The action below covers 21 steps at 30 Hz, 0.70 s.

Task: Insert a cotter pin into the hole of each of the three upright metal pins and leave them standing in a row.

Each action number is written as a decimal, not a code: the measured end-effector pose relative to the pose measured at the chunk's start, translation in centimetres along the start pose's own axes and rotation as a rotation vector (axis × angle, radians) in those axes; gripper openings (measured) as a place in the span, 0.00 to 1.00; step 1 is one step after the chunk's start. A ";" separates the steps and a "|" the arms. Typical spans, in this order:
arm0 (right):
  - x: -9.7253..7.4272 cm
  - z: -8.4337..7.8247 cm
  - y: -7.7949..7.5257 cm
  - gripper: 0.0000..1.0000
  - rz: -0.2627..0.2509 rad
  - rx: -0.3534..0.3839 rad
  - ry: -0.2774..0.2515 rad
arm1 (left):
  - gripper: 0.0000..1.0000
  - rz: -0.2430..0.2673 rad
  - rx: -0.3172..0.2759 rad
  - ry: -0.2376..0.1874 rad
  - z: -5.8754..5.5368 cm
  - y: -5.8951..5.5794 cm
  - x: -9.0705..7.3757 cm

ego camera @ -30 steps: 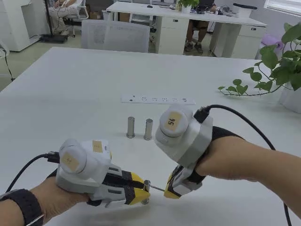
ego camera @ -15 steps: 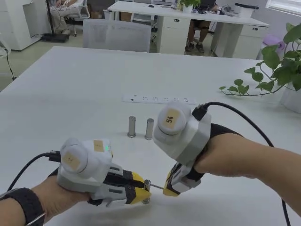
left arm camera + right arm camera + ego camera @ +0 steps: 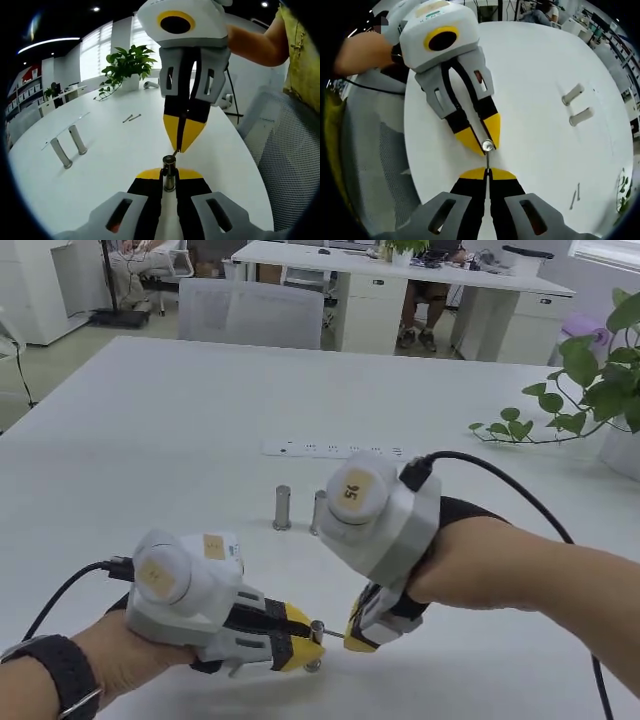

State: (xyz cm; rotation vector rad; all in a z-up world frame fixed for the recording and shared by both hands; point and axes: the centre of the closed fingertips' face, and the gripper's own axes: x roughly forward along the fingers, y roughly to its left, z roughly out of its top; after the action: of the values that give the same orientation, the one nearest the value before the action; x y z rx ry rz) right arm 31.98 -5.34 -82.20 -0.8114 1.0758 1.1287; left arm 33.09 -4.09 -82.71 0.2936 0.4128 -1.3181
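While your left gripper (image 3: 302,643) is clamped around the shaft of an upright metal pin (image 3: 169,175), with the pin's head clear of the yellow jaws, you are in the insertion step for that pin. In the head view it stands at 6 o'clock on the table (image 3: 150,420); I cannot tell whether its foot touches the surface.

Your right gripper (image 3: 357,638) is closed on a cotter pin (image 3: 488,159). It holds the pin roughly level and comes in from 3 o'clock of the metal pin. The cotter pin's free tip meets the metal pin's head, but whether it has entered the hole is too small to tell.

As I judge it, the next move is a fine one. Keep the left gripper steady with the hole facing the right gripper, then push straight along the cotter pin's own line toward 9 o'clock without bending it.

At 12 o'clock from the held pin, the first standing pin (image 3: 283,508) and the second standing pin (image 3: 317,512) stand close side by side. The second is partly behind your right gripper. I can make out no cotter pin in either, so two probably remain to be done.

Beyond them, also at 12 o'clock, lies a power strip (image 3: 335,450). Spare cotter pins (image 3: 128,119) lie loose on the table, not in any holder.

The one container in sight is the white pot (image 3: 622,450) at the 3 o'clock edge of the head view. It holds a leafy plant (image 3: 590,380).
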 end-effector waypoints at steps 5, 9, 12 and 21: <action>0.1 0.3 -0.1 0.02 0.002 -0.021 0.000 | 0.07 -0.003 -0.005 -0.002 0.1 0.0 0.1; 0.1 0.4 0.0 0.02 0.002 -0.039 0.001 | 0.07 -0.008 -0.009 -0.003 0.1 -0.2 0.1; 0.2 0.5 0.0 0.02 0.004 -0.061 0.001 | 0.07 -0.009 -0.012 -0.004 0.1 -0.2 0.1; 0.2 0.6 0.1 0.02 0.005 -0.126 -0.002 | 0.07 -0.011 -0.018 -0.006 0.4 -0.4 0.1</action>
State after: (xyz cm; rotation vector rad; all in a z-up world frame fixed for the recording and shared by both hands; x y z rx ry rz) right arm 32.07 -4.75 -82.21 -0.9066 1.0130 1.2111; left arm 32.76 -4.42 -82.39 0.2729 0.4216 -1.3248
